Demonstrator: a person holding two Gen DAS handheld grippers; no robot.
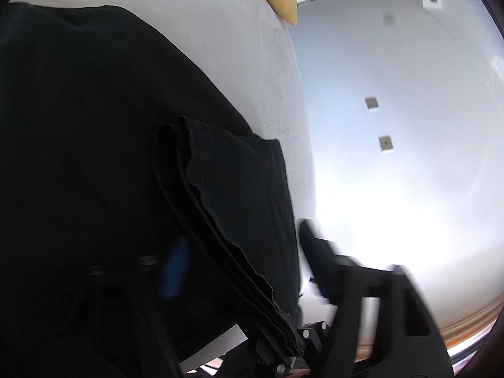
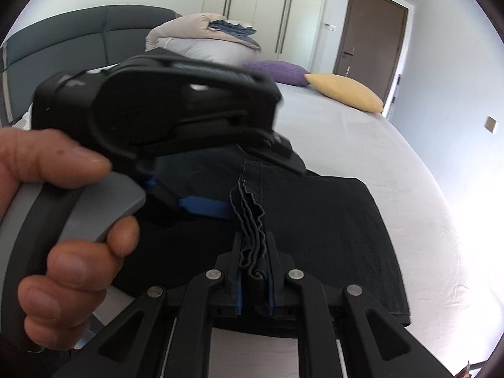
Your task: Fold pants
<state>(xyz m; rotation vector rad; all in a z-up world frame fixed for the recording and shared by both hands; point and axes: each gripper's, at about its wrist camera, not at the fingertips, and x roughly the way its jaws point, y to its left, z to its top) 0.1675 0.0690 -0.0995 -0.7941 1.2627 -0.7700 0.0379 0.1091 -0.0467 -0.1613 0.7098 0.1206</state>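
Observation:
Black pants (image 2: 330,236) lie folded on the white bed (image 2: 346,145). My right gripper (image 2: 253,239) is shut on the stacked, wavy edge of several cloth layers. In the left wrist view that same edge (image 1: 195,182) runs down to the right gripper (image 1: 293,349) at the bottom. A hand (image 2: 47,220) holds my left gripper (image 2: 266,189) just beyond it. Its blue pad lies beside the layered edge. In its own view the left gripper (image 1: 245,258) is blurred. Its fingers stand apart on either side of the pants (image 1: 94,126), and the right one is clear of the cloth.
A yellow pillow (image 2: 346,91) and a purple pillow (image 2: 277,71) lie at the far side of the bed, with a heaped duvet (image 2: 201,34) by the grey headboard (image 2: 63,41). A brown door (image 2: 371,31) and a white wall (image 1: 393,126) stand beyond the bed's right edge.

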